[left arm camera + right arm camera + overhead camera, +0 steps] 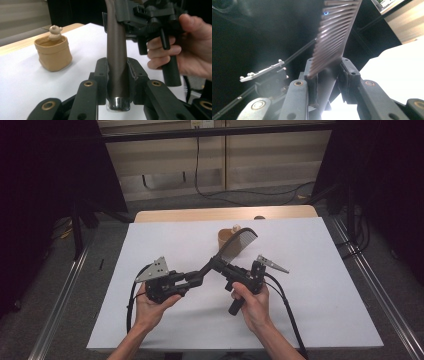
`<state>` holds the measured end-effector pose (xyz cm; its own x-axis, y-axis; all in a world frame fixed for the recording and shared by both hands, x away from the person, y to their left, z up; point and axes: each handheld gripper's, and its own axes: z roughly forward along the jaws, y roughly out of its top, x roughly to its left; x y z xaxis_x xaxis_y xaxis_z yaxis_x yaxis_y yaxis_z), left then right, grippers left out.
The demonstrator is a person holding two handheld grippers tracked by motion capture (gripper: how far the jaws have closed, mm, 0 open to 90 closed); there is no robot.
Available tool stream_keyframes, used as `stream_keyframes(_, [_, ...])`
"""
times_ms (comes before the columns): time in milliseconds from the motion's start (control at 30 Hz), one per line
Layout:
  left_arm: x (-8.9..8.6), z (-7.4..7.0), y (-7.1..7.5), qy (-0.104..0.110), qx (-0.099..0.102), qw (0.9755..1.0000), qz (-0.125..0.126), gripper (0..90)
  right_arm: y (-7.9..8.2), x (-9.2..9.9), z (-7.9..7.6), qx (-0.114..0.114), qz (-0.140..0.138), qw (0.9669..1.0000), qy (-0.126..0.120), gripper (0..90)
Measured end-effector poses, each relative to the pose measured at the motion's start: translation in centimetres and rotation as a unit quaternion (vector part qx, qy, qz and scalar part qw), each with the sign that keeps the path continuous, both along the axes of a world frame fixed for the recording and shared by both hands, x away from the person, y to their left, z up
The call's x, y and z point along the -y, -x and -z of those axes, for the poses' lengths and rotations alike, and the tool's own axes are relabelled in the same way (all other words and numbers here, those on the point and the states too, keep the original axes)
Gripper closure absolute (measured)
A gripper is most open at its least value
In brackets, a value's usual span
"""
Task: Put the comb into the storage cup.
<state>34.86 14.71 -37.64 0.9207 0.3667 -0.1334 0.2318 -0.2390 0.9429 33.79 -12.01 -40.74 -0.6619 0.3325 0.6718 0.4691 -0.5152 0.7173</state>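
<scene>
A dark comb [235,245] hangs in the air between both hands, above the white table cover [325,295]. My left gripper [192,277] is shut on the end of its brown handle [117,62], which stands between the two pads with its shiny tip at the bottom. My right gripper [220,265] grips the comb where the handle meets the teeth. In the right gripper view the toothed blade [334,32] rises tilted out of the jaws, with the pads of my right gripper [328,75] against its sides.
A tan pouch [226,239] stands behind the comb on the far middle of the table, with a small bear figure [55,32] at its rim. Bare wood [165,215] of the table shows past the cover's far edge. Cables trail from both grippers toward the front edge.
</scene>
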Motion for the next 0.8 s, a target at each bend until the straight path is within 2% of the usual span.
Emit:
stream_keyframes(267, [0.11, 0.08, -0.06, -0.001, 0.006, 1.0, 0.002, 72.5, 0.01, 0.0, -0.11, -0.009, -0.002, 0.9999, -0.009, 72.3])
stream_keyframes(400, [0.27, 0.32, -0.06, -0.01, 0.009, 0.9999, 0.0, 72.2, -0.02, -0.04, -0.14, -0.004, -0.003, 1.0, -0.001, 72.6])
stream_keyframes(533, [0.32, 0.51, -0.2, -0.005, 0.005, 1.0, -0.002, 70.5, -0.15, -0.04, -0.13, 0.001, -0.002, 1.0, 0.005, 73.1])
stream_keyframes(567, [0.31, 0.47, -0.21, -0.001, 0.003, 1.0, -0.005, 67.2, -0.18, -0.02, -0.16, 0.002, -0.001, 1.0, 0.007, 73.2])
stream_keyframes(633, [0.24, 0.41, -0.3, 0.005, -0.002, 0.9999, -0.011, 54.7, -0.28, 0.09, -0.22, 0.004, 0.002, 0.9999, 0.013, 73.2])
stream_keyframes(767, [0.1, 0.58, -0.35, 0.006, -0.008, 0.9997, -0.02, 47.5, -0.63, 0.39, -0.32, 0.006, 0.005, 0.9999, 0.014, 73.3])
stream_keyframes(800, [0.03, 0.64, -0.38, -0.001, -0.004, 0.9997, -0.024, 44.5, -0.72, 0.49, -0.36, 0.008, 0.006, 0.9998, 0.018, 73.3])
